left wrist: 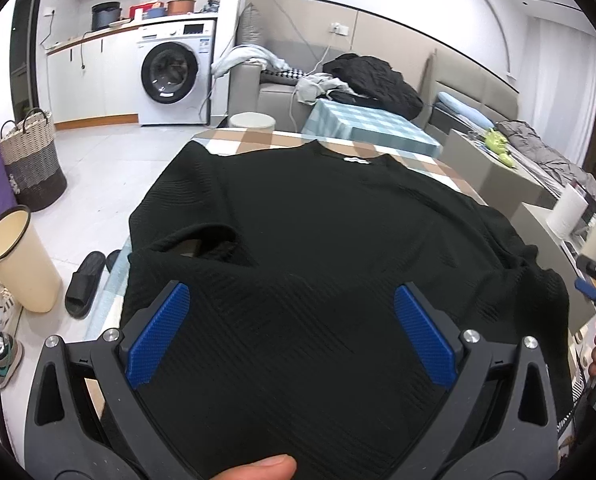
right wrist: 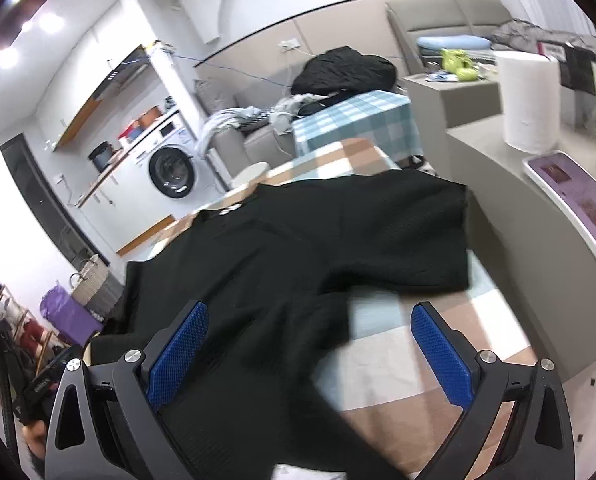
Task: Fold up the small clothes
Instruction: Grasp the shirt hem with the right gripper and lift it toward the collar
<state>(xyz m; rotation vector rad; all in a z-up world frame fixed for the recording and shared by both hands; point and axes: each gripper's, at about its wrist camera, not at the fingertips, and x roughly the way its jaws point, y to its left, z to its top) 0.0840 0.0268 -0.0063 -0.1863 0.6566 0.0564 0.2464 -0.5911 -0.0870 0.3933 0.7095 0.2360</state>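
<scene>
A black ribbed T-shirt (left wrist: 305, 232) lies spread on a table with an orange, white and blue checked cloth (left wrist: 258, 138). Its collar and white label (left wrist: 355, 159) point away from me. My left gripper (left wrist: 290, 292) hovers open over the shirt's near part, its blue pads (left wrist: 158, 336) wide apart with nothing between them. A sleeve opening (left wrist: 206, 244) shows just beyond the left pad. In the right wrist view my right gripper (right wrist: 309, 308) is open above the shirt's (right wrist: 298, 248) near right edge, over both cloth and bare tablecloth (right wrist: 397, 344). The other sleeve (right wrist: 417, 240) lies flat towards the right.
A cream bin (left wrist: 18, 260), a black slipper (left wrist: 84, 284) and a woven basket (left wrist: 30, 160) stand on the floor to the left. A grey counter (right wrist: 497, 184) with a paper roll (right wrist: 529, 100) borders the table's right. Behind it stands a second table with a blue checked cloth (left wrist: 369, 124).
</scene>
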